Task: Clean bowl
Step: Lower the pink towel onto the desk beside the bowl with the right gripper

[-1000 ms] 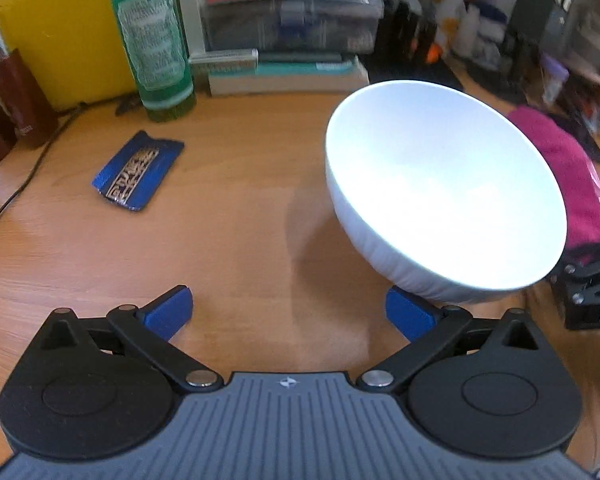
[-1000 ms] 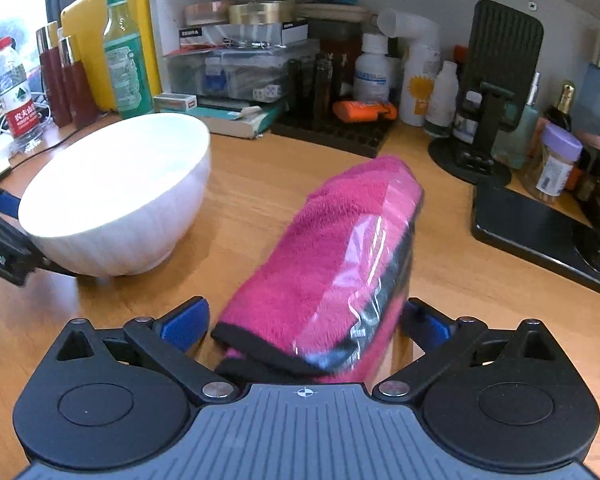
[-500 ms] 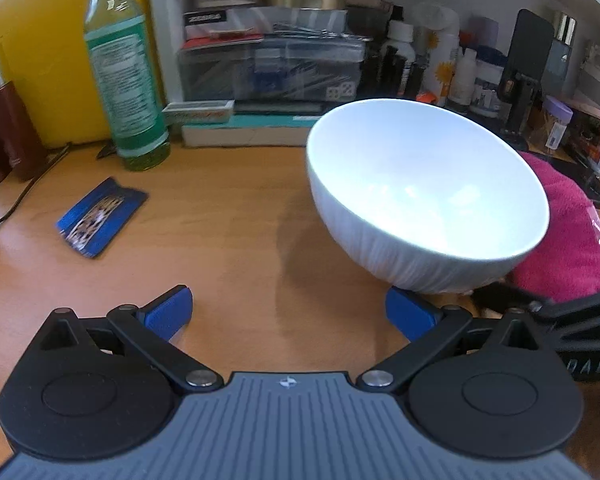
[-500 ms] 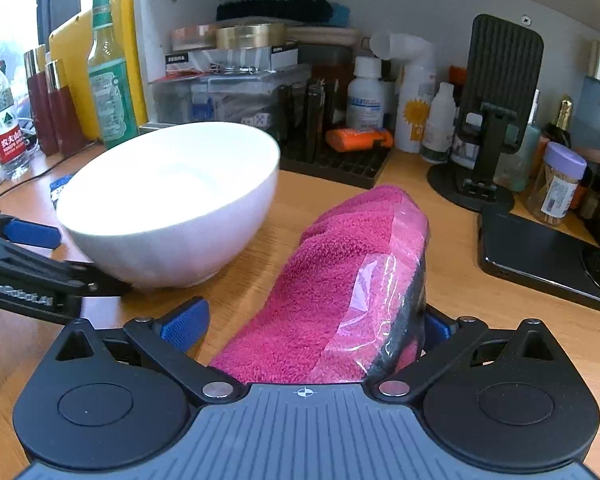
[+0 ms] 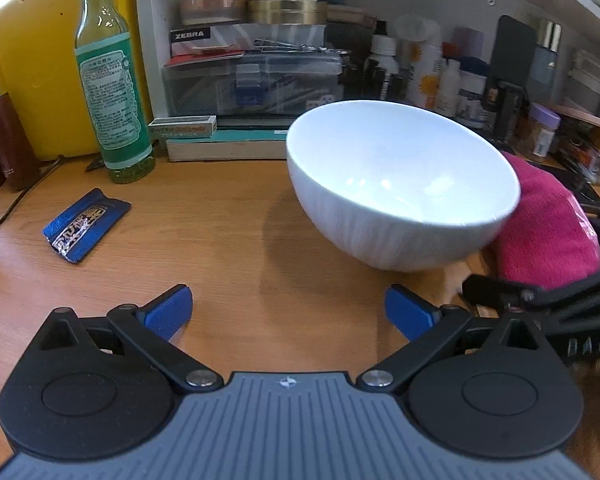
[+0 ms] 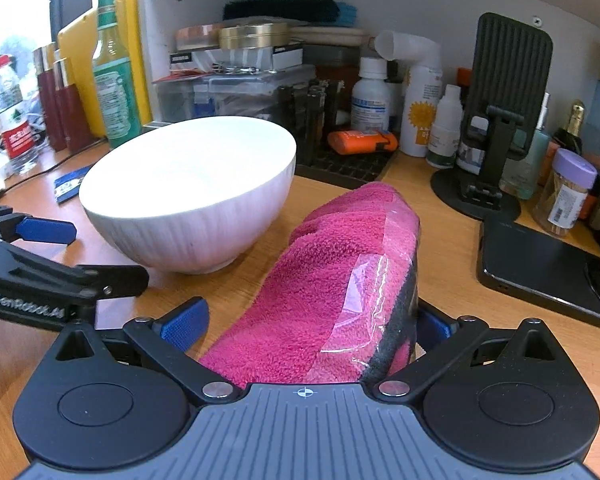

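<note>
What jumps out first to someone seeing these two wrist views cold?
The big white bowl in the middle of the wooden desk, then the hot-pink towel beside it, lying between the right gripper fingers. The left gripper hangs open and empty before the bowl.

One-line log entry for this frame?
left gripper: open, empty | right gripper: open around pink towel | white bowl: on table, untouched

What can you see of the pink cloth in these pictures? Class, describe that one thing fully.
The pink cloth is a fluffy, fleece-like towel, folded into a long bundle with a clear plastic wrap and a dark edge along one side. It lies on the wooden table, to the right of the white bowl. The right gripper straddles its near end, jaws wide; whether the pads touch it cannot be told.
</note>
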Motion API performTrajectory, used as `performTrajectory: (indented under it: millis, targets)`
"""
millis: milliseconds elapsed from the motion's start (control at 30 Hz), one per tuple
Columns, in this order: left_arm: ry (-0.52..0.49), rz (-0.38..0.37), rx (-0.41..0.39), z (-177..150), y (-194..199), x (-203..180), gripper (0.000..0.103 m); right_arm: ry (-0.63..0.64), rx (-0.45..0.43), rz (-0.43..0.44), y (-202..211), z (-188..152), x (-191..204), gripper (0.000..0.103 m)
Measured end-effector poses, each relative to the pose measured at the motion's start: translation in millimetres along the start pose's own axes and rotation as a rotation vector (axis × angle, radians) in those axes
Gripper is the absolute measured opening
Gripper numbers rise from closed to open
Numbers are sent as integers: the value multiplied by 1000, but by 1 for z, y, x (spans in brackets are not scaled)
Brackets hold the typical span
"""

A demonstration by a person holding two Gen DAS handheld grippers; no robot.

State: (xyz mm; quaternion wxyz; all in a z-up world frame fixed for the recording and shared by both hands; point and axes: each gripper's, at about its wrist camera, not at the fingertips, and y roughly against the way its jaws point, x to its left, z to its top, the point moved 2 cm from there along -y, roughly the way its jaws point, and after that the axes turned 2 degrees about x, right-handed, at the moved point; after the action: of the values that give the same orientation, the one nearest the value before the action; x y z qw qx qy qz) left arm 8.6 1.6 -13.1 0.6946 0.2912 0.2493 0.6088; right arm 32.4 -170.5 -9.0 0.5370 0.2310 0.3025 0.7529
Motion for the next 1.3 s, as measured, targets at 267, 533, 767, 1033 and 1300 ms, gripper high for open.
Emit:
performTrajectory:
  millis: [267, 533, 767, 1033, 1300]
  targets:
    - [-97, -97, -4, 4, -4, -23, 103, -30, -1, -34, 10, -8, -10, 103]
    - [-169, -170, -26, 3, -7, -46, 103, -42, -1, -49, 26, -21, -32, 103]
    - [-107, -105, -33, 3, -8, -45, 103, 57, 1, 61, 25, -20, -46, 103]
    - [-72, -70, -31, 6, -9, -48, 103, 93, 1, 98, 29, -23, -44, 103]
    - [-56, -56, -30, 7, -11, -49, 103, 91, 1, 99, 30, -23, -43, 103]
